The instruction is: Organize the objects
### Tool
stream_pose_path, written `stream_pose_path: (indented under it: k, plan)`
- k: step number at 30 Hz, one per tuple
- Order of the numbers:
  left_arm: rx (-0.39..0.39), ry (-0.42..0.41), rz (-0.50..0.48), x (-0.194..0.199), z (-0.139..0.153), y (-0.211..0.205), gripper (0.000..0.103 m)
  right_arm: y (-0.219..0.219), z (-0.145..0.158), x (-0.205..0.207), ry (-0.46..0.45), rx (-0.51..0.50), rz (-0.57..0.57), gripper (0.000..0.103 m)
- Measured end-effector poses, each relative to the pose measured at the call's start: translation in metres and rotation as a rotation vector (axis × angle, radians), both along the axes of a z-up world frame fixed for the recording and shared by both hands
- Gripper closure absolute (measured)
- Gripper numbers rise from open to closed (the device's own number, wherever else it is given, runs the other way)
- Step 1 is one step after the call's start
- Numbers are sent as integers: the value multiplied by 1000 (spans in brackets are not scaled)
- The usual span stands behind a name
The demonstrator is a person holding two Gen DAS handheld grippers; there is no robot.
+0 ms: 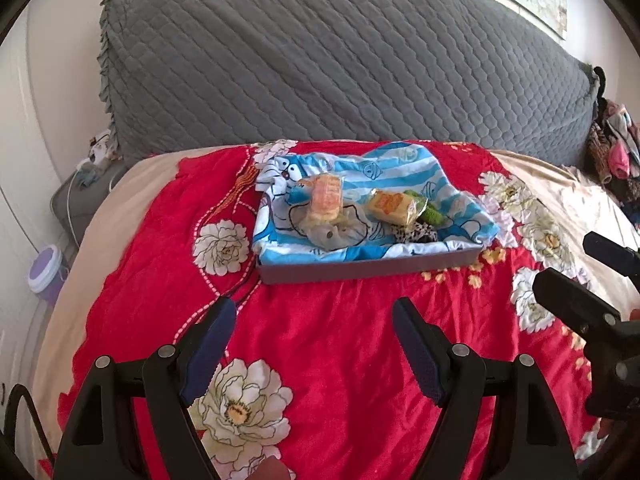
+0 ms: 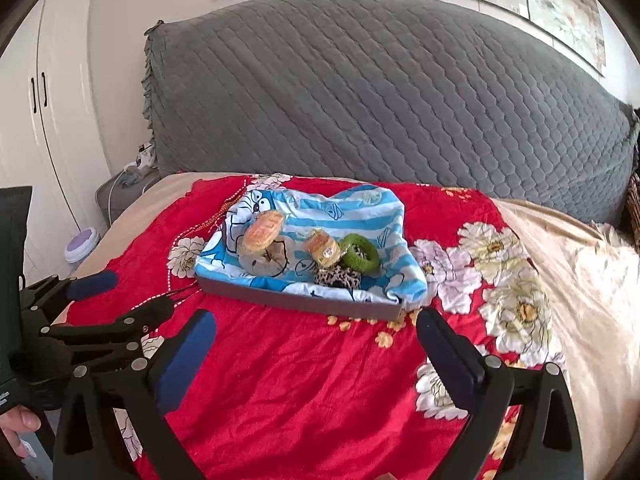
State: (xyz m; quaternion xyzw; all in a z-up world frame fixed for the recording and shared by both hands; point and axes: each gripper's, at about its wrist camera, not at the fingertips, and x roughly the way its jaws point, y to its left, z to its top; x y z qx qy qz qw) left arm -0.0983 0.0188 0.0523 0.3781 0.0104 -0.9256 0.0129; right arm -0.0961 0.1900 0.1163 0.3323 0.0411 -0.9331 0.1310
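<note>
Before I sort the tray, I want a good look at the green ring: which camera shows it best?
The right wrist view: the green ring shows whole, hole included, beside a wrapped snack. In the left wrist view the snack hides most of it.

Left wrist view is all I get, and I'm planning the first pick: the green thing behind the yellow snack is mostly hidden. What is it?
Observer: In the right wrist view it is a green ring, a knitted-looking loop, lying in the tray on the blue cartoon cloth.
Operator: Is it touching the yellow snack packet?
Observer: It lies right beside the packet; their edges look in contact, though I can't be sure.
Operator: My view crops the right gripper. Is it carrying anything?
Observer: No. The right gripper shows both fingers spread wide with only red bedspread between them.
</note>
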Motion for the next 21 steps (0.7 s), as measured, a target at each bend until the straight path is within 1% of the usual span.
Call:
stream_pose_path:
  k: [5,10,13,17,21]
  plan:
    - [-3,1,2,5,-9,-2,22,1,-10,6,10,13,-11,2]
    - [20,-17,-1,6,-24,-5,22,2,-24,9,1,6,-23,2]
    - [31,-30,6,6,-35,-7,22,1,-37,11,-3,15,-30,2]
    - [-2,-44,6,6,-51,-8,22,0,-59,12,-19,18,-29,2]
    - [11,-64,12,6,-64,-12,22,1,-76,12,-33,14,-36,2]
